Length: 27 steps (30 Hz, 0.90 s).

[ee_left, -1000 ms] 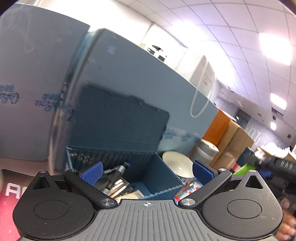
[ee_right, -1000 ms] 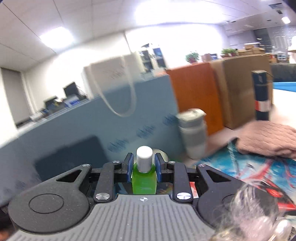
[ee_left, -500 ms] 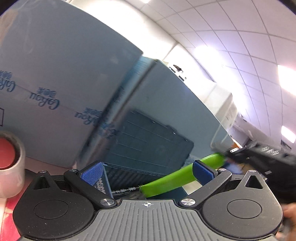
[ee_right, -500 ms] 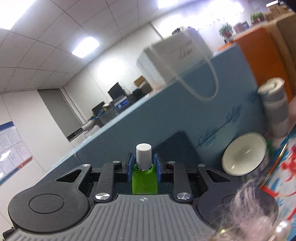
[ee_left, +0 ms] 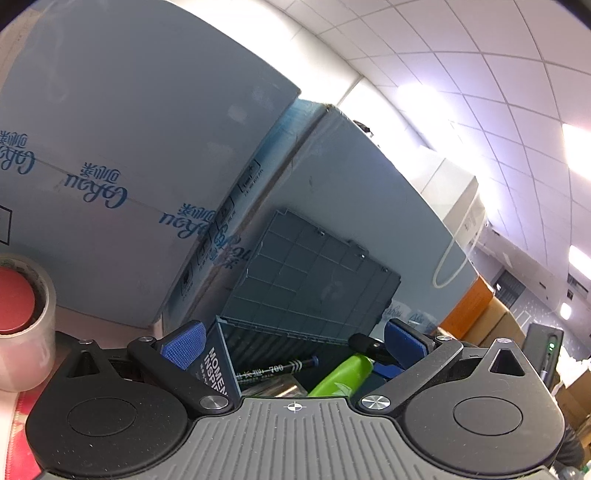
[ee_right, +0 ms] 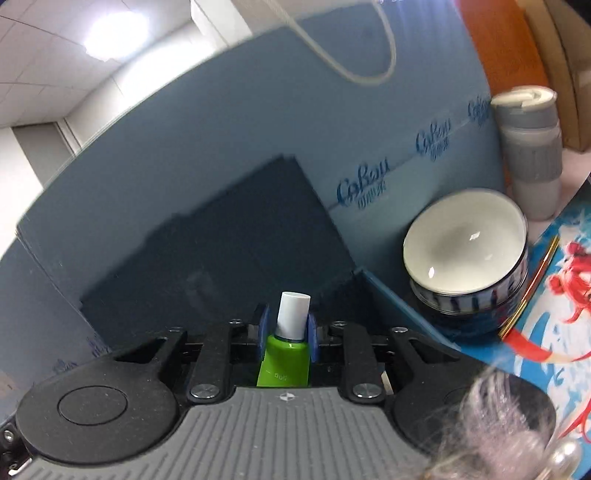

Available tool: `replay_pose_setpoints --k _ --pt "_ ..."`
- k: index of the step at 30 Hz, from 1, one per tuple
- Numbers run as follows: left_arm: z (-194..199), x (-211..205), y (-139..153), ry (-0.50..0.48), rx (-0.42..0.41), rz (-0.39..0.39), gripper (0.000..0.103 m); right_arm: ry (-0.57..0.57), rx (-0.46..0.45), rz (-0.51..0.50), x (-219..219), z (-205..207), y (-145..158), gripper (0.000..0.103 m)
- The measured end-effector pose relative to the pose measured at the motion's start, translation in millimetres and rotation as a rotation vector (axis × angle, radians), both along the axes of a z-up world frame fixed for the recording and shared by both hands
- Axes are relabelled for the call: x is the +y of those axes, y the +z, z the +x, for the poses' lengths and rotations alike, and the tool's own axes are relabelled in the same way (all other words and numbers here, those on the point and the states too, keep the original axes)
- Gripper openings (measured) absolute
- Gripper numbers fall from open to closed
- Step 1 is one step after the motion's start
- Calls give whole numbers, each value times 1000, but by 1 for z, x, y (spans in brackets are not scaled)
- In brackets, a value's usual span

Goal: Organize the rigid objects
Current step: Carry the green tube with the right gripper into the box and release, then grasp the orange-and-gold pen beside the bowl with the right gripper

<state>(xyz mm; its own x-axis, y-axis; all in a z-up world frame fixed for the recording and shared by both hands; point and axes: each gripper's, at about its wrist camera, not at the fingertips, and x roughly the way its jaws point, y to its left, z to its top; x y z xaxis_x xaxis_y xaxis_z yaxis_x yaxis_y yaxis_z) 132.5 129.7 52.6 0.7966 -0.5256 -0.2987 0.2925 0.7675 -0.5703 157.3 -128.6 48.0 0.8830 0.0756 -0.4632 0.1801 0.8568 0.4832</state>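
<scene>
The storage bin [ee_left: 229, 354] gapes open, its raised lid [ee_left: 314, 280] walling the back (stacked bowls [ee_right: 469, 266] crowd its right side).

Green tube [ee_right: 283, 360] with white cap [ee_right: 293, 315]; white bowl [ee_right: 466, 246], blue-patterned outside.

- An office: a suspended ceiling [ee_left: 461, 74] of square white tiles with recessed panel lights [ee_left: 576, 144] fills the upper right of the left wrist view.
- The same tiles and a bright light panel [ee_right: 110, 33] sit at the upper left of the right wrist view.
- Blue-grey printed cardboard boxes [ee_left: 129, 166] stand as a wall across the middle of both views.
- Brown cartons [ee_left: 491, 325] are stacked at the right edge of the left wrist view.
- A roll of clear tape [ee_left: 26, 325] sits at the lower left there.
- A grey insulated mug [ee_right: 530, 147] and a white bowl [ee_right: 465, 247] stand at the right of the right wrist view.
</scene>
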Motion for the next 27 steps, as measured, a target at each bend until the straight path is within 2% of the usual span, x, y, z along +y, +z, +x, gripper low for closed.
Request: replay_pose_setpoints --k 3,6,12,13,14,16,18,22,27 --pt "1 -3 -2 -9 7 9 103 6 10 -26 5 0 -4 20" --pt "1 -4 -2 -13 14 18 103 14 6 -96 13 2 -6 21" --pt "3 -8 -2 -22 17 28 103 43 78 -214 19 0 1 26" --pt "3 -9 -2 -25 17 31 103 30 89 -226 18 -1 2 30" --pt "3 -10 -2 -31 18 32 103 15 100 -241 16 -2 2 41" --pt "2 -12 -1 -46 15 34 103 5 109 -261 12 -5 4 53" --pt "1 -15 0 -64 8 34 103 -3 98 -252 7 -11 7 54" --pt "0 -22 0 -103 2 29 103 -26 55 -202 -13 -26 17 63" --pt "-5 -34 3 -146 -11 39 103 -110 8 -150 -57 -49 28 69"
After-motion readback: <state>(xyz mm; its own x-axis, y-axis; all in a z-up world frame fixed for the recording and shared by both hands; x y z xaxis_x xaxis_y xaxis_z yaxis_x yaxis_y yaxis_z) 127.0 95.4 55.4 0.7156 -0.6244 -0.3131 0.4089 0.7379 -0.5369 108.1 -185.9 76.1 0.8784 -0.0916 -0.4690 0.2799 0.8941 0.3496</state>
